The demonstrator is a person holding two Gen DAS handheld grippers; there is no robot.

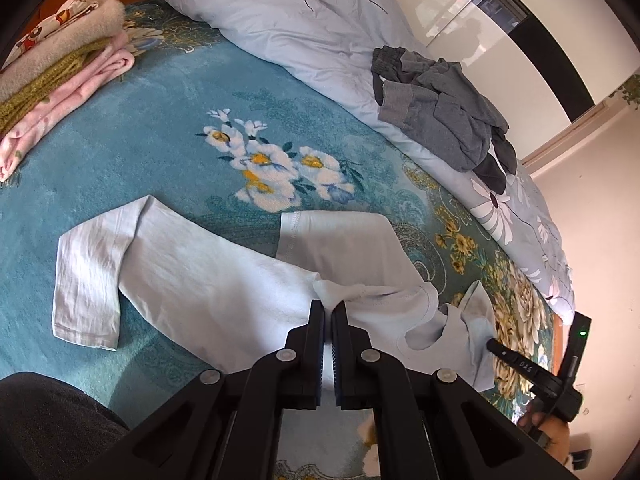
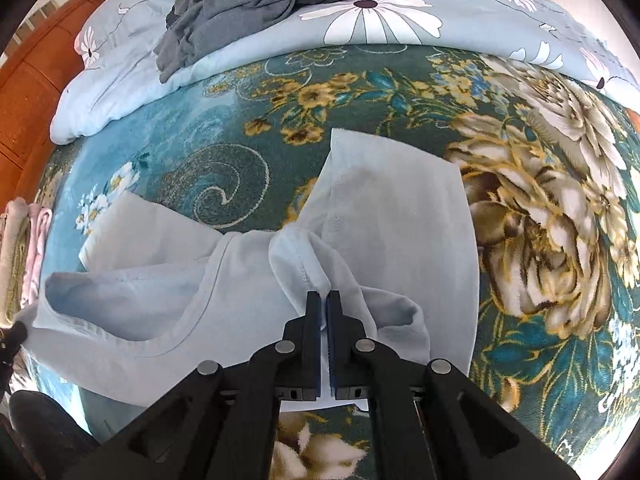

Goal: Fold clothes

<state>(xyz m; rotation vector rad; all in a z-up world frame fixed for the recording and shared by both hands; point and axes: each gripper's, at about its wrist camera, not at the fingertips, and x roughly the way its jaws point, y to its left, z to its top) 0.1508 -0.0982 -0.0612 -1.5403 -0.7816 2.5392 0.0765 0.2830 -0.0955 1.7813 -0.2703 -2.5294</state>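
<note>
On the bed point(image 1: 168, 92) | your left gripper point(image 1: 330, 305) and right gripper point(image 2: 324, 295) each pinched the pale-blue shirt point(image 1: 224, 276).

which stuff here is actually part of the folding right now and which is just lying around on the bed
In the job:
light blue shirt
left gripper, shut on the shirt
right gripper, shut on the shirt

Lying about:
grey clothes on the duvet
folded stack
floral blanket underneath
</note>
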